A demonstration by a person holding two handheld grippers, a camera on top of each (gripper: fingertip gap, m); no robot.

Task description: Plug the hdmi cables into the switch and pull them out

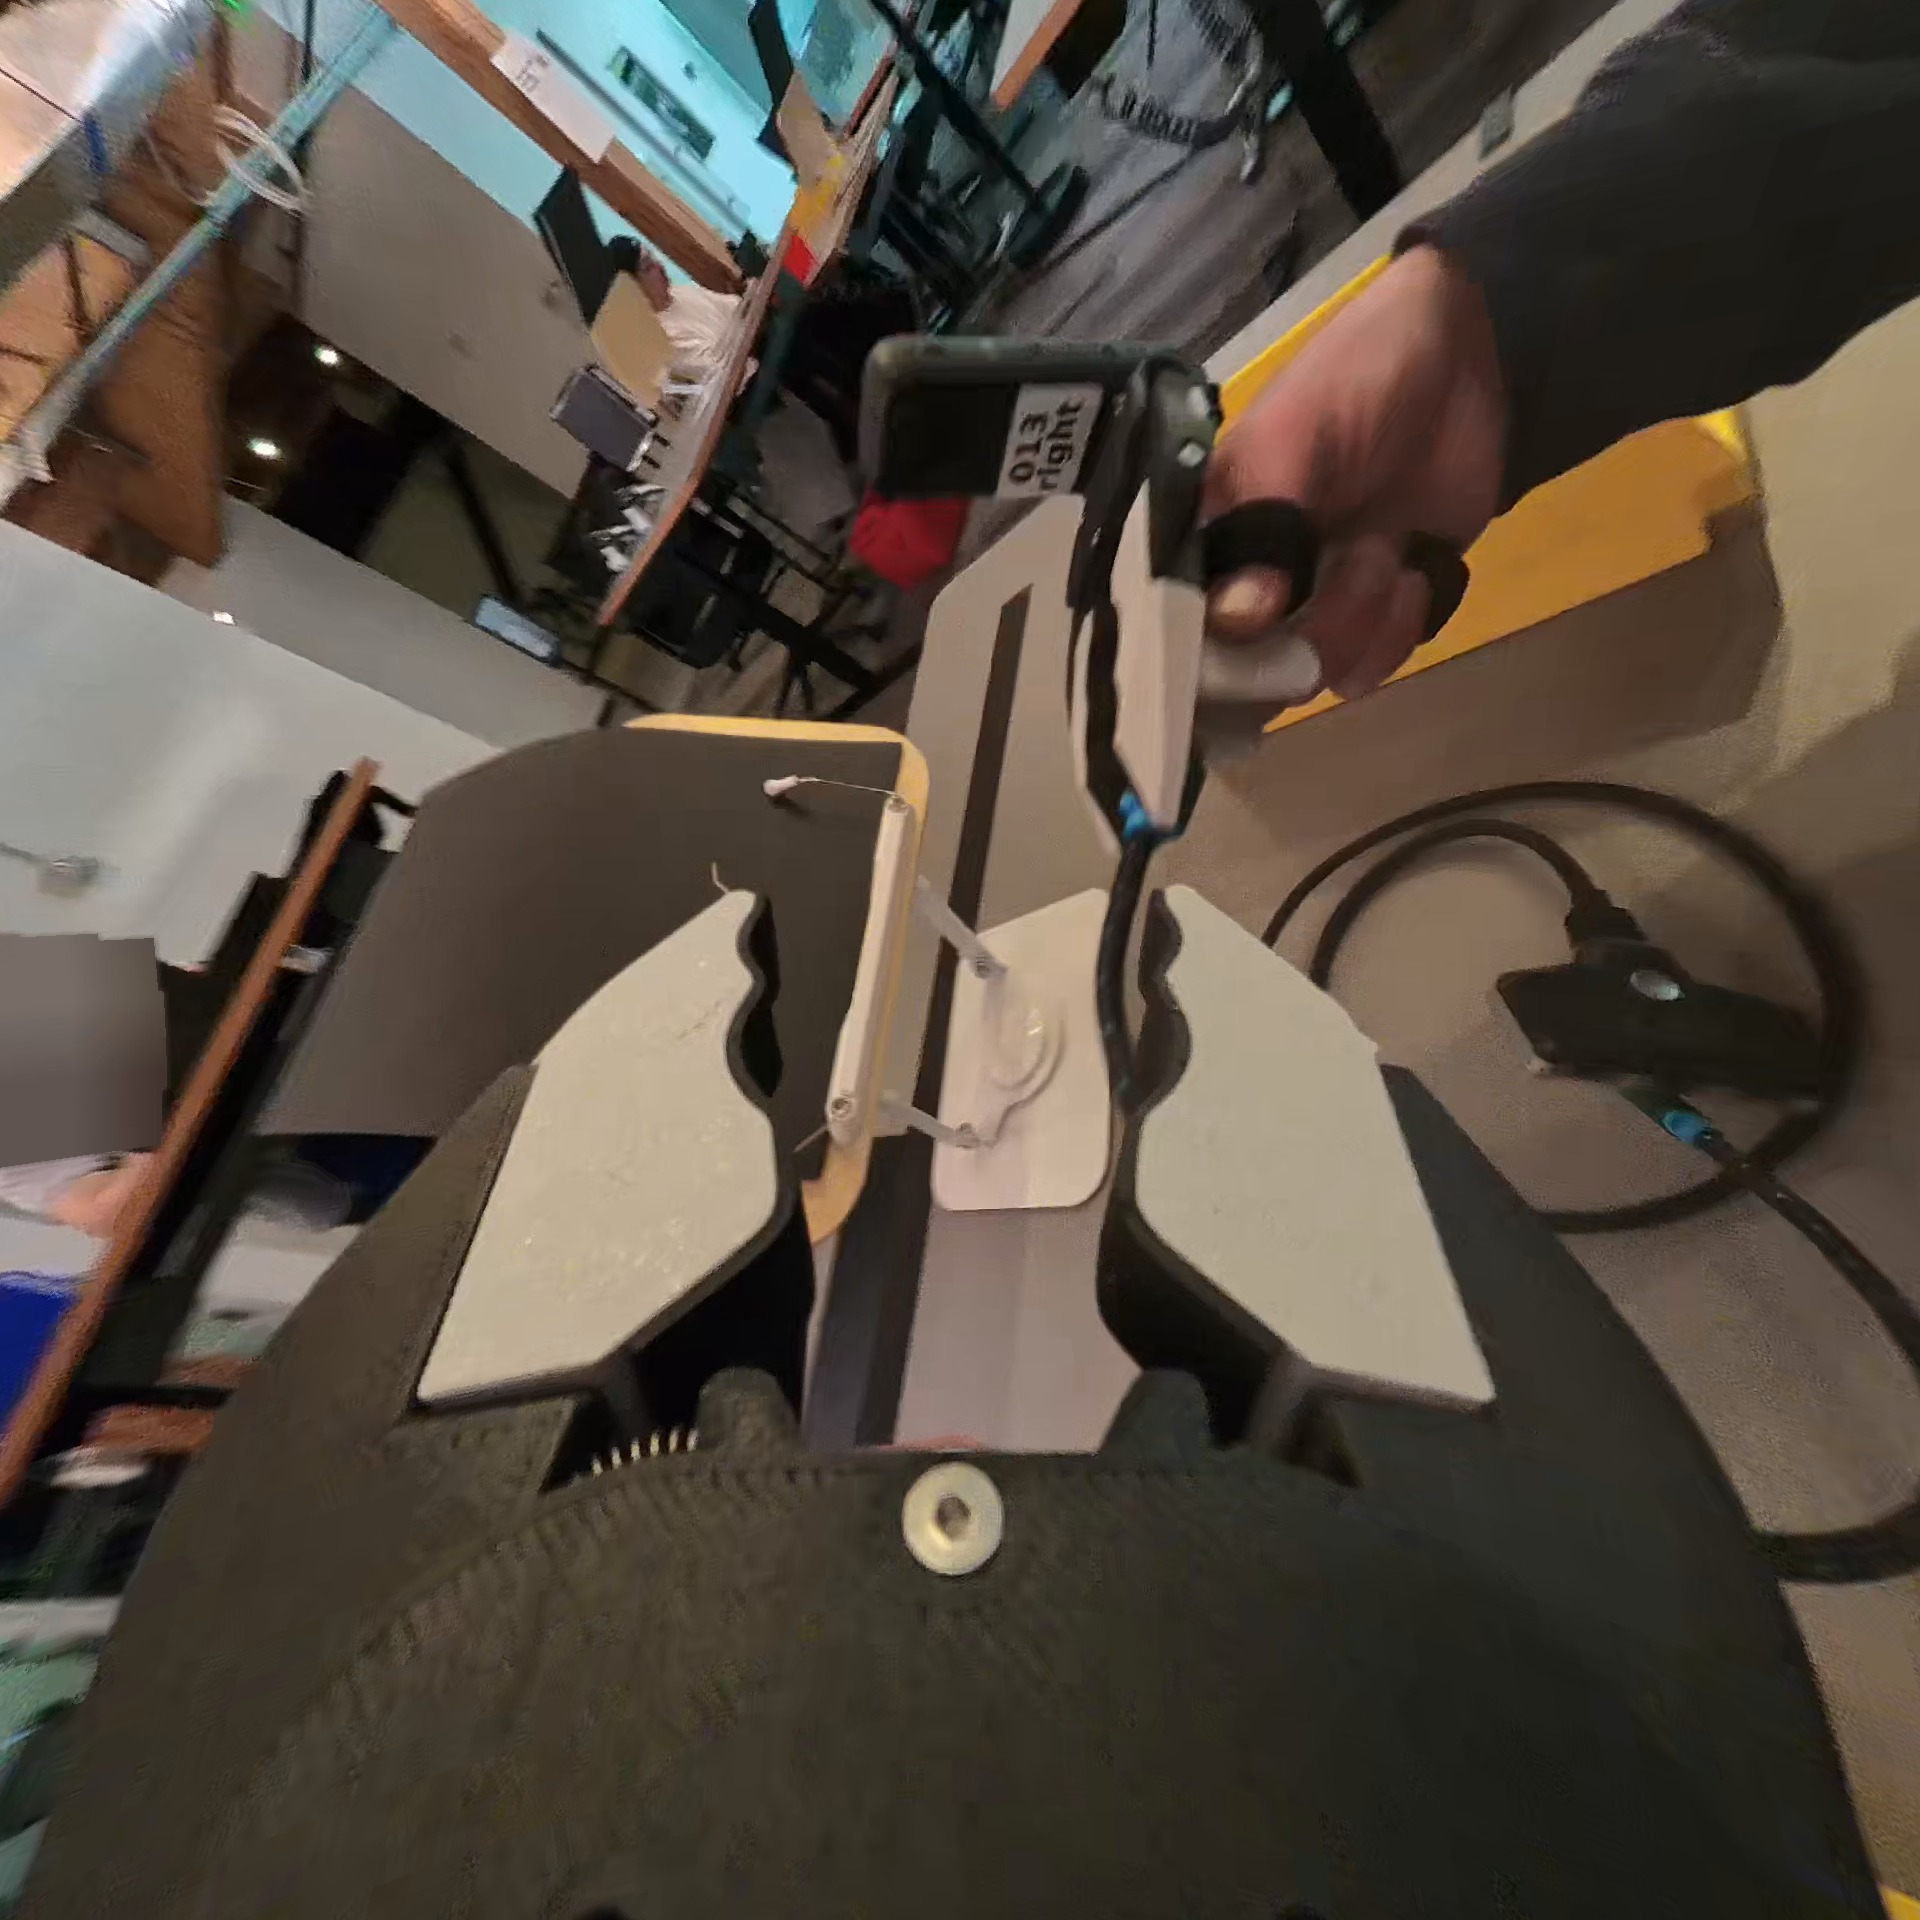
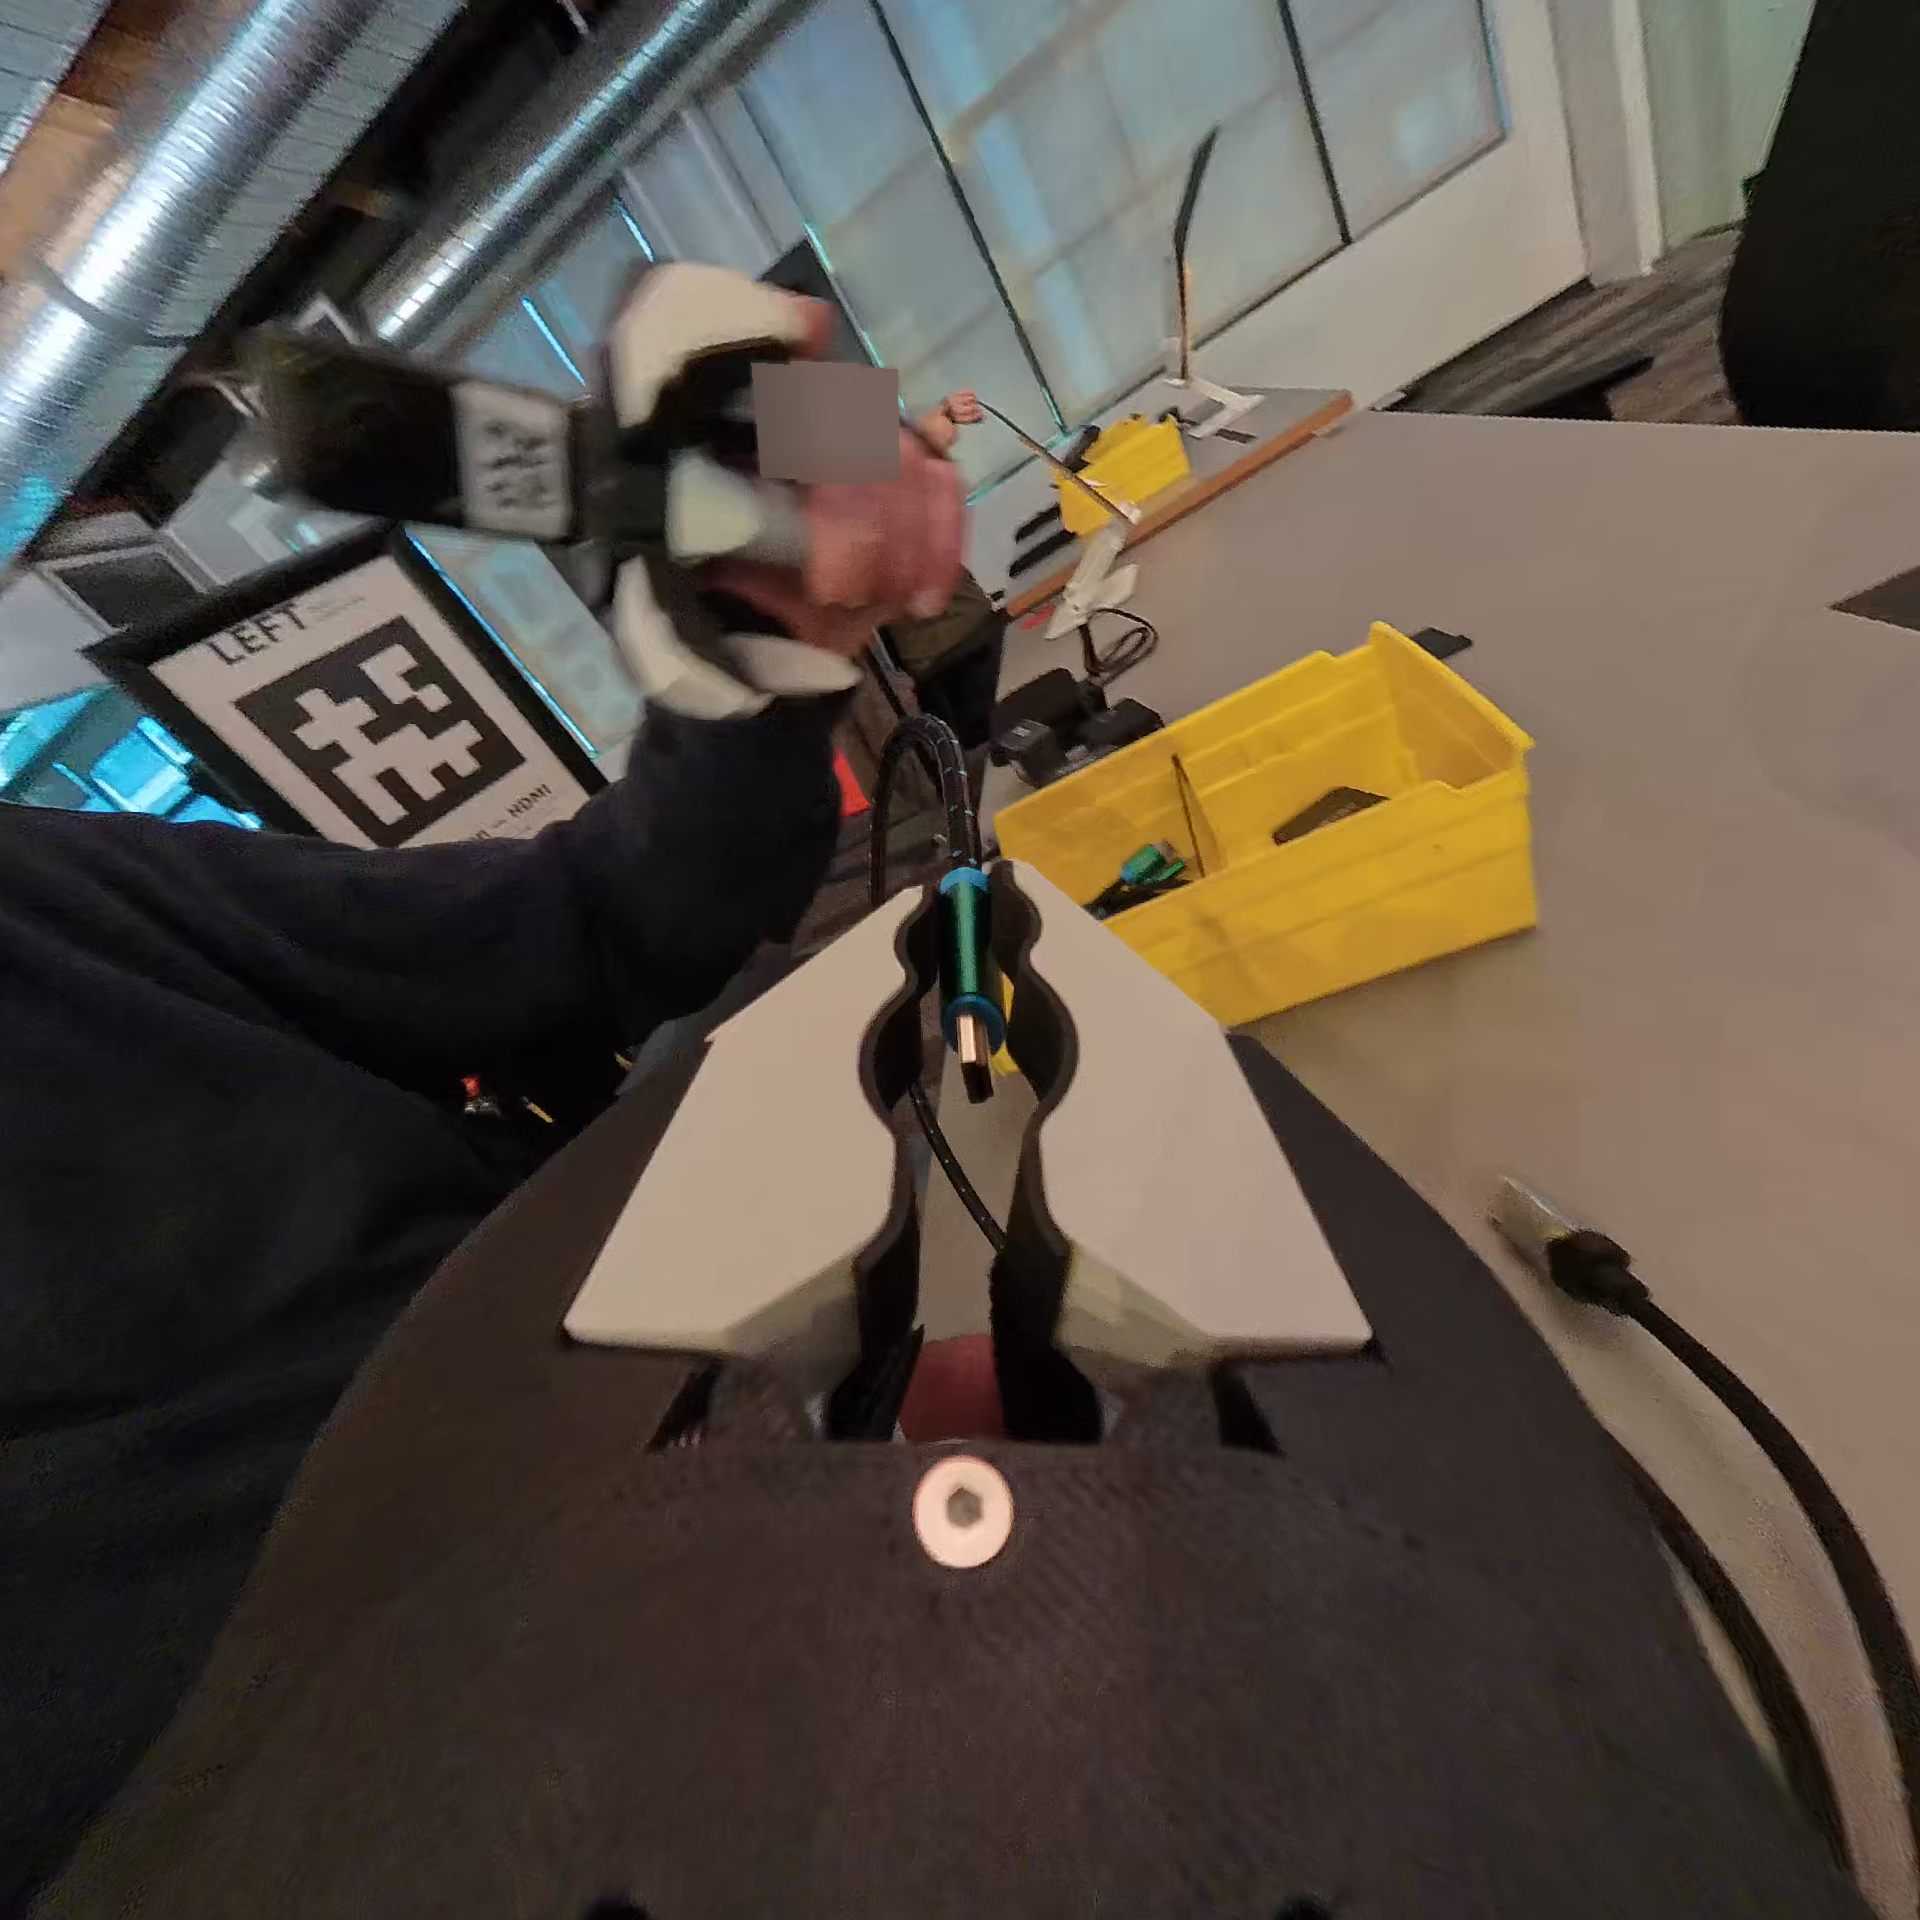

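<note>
My right gripper [image 2: 971, 896] is shut on a green HDMI plug [image 2: 964, 971] with blue rings. The plug's metal tip points back toward the camera, and its braided cable [image 2: 940, 769] loops away above the fingertips. In the left wrist view the right gripper [image 1: 1143, 821] hangs above the table with the cable [image 1: 1117, 966] dangling from it. My left gripper [image 1: 956, 914] is open and empty, and the cable runs close by its right finger. The black switch [image 1: 1652, 1023] lies on the grey table at right with a blue-ringed cable [image 1: 1678, 1127] plugged in.
A yellow bin [image 2: 1351, 821] with cables and a black box stands on the table. A loose silver-tipped plug [image 2: 1527, 1210] with black cable lies at lower right. A white hinged bracket [image 1: 997, 1049] and a black board [image 1: 623, 883] lie ahead of my left gripper. Across from one pair of fingers to the other is roughly 9 cm. The black switch [image 1: 1652, 1023] is about 20 cm from my right fingertips.
</note>
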